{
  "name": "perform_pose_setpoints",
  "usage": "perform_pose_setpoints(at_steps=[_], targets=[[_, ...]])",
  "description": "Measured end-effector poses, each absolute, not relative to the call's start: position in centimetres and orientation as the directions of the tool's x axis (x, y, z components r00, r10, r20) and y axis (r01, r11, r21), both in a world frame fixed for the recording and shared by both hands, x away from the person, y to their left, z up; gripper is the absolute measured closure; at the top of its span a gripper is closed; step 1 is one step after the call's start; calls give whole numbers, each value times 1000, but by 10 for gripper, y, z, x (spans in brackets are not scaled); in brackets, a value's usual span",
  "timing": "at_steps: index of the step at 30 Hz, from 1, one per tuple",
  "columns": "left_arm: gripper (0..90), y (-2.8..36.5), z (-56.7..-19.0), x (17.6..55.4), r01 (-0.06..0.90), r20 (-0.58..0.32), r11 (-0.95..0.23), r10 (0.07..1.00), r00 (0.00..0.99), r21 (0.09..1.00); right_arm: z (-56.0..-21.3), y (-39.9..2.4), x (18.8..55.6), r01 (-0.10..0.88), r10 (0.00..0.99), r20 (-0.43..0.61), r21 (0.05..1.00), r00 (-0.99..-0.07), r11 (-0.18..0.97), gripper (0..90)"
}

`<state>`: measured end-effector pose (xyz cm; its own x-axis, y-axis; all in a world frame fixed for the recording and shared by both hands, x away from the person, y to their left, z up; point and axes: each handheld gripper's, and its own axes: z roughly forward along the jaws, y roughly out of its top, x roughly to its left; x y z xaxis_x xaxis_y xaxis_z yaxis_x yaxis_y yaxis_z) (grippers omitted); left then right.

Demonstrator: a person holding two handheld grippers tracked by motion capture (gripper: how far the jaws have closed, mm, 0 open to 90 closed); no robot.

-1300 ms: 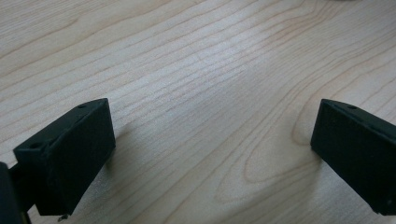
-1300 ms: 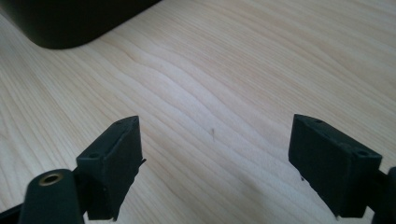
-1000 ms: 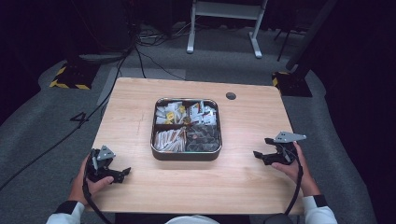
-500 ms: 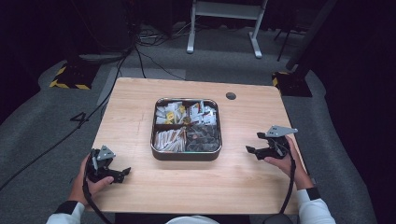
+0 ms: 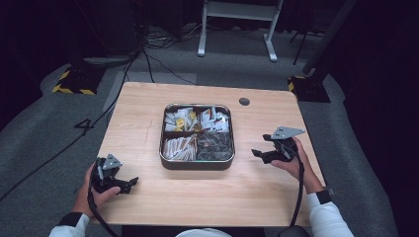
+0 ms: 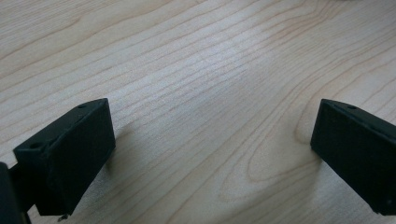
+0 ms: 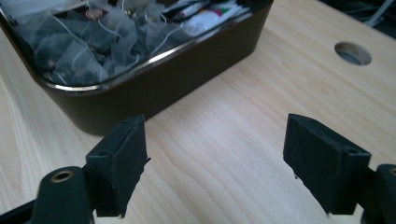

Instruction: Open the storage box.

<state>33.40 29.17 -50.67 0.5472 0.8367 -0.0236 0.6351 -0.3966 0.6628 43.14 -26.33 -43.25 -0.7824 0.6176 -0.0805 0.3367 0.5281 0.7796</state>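
Observation:
A dark square tin (image 5: 197, 164) with four compartments sits mid-table, holding tea bags and sachets. In the right gripper view its near wall (image 7: 154, 91) and mesh tea bags (image 7: 88, 44) lie just ahead of my right gripper (image 7: 215, 163), which is open and empty. In the high view the right gripper (image 5: 258, 153) hovers to the right of the tin, jaws pointing at it. My left gripper (image 5: 131, 183) rests at the table's front left, open, with bare wood (image 6: 210, 107) between its jaws (image 6: 212, 158).
A round cable hole (image 5: 244, 101) lies in the tabletop behind the tin, also seen as a hole (image 7: 353, 52) in the right gripper view. Cables and a white stand (image 5: 237, 19) are on the floor beyond the table.
My right gripper has moved left and a little forward toward the tin. The left gripper has stayed where it was.

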Motion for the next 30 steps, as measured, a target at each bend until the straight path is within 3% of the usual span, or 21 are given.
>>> perform_pose_setpoints(at_steps=[30], targets=[[1,292,-507,334,634,-23,-398,836,548,663,-409,-195,462,282,574,-104,792,-812,542,297]])
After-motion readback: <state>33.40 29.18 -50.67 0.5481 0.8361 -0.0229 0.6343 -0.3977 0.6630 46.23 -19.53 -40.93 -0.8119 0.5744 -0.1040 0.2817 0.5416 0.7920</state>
